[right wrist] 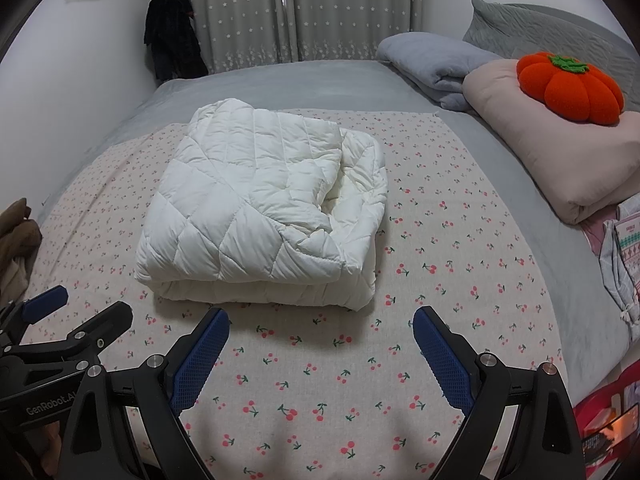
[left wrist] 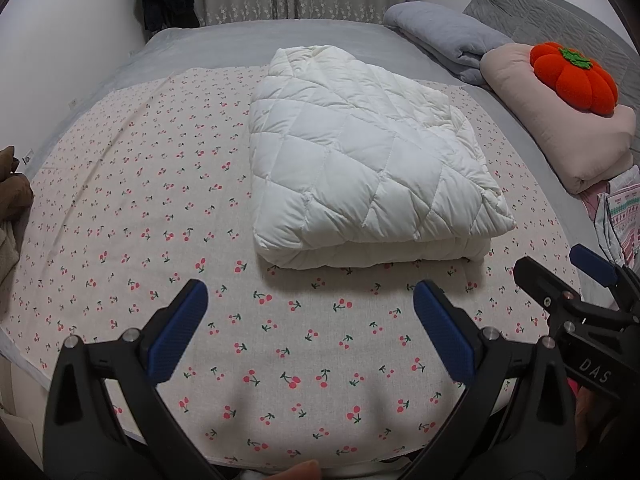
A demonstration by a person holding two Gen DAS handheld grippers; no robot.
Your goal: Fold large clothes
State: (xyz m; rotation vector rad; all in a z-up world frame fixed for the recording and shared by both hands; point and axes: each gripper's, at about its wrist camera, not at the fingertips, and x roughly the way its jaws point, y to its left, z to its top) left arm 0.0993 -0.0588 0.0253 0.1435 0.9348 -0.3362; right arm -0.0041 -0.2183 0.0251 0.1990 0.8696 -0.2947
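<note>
White quilted garment (left wrist: 360,160): folded into a thick, puffy rectangle in 2 visible layers; it lies mid-bed on the cherry-print cloth (left wrist: 140,200), nothing touching it; from the right wrist view its right side shows a looser, rumpled flap with a cream inner face

Left gripper (left wrist: 308,312): jaws spread wide, both blue pads (left wrist: 178,332) bare; nothing held; it hangs over the near part of the cloth, short of the garment's front edge

Right gripper (right wrist: 320,344): same story, jaws wide apart, blue pads (right wrist: 442,360) with nothing between them; just short of the garment's near edge; the 2 tools sit side by side, each catching the other at the edge of its view

Cherry-print cloth: spread flat over the grey bed sheet (left wrist: 224,44); covers most of the near mattress

Right of the bed: a pink folded blanket (left wrist: 560,128) with an orange pumpkin cushion (left wrist: 572,80) on top; a grey-blue rolled blanket (left wrist: 444,36) behind it

Far side: star-pattern curtain (right wrist: 300,12); a dark garment (right wrist: 172,36) hanging in the left corner

Left edge: brown fabric (right wrist: 16,236), only partly in view
</note>
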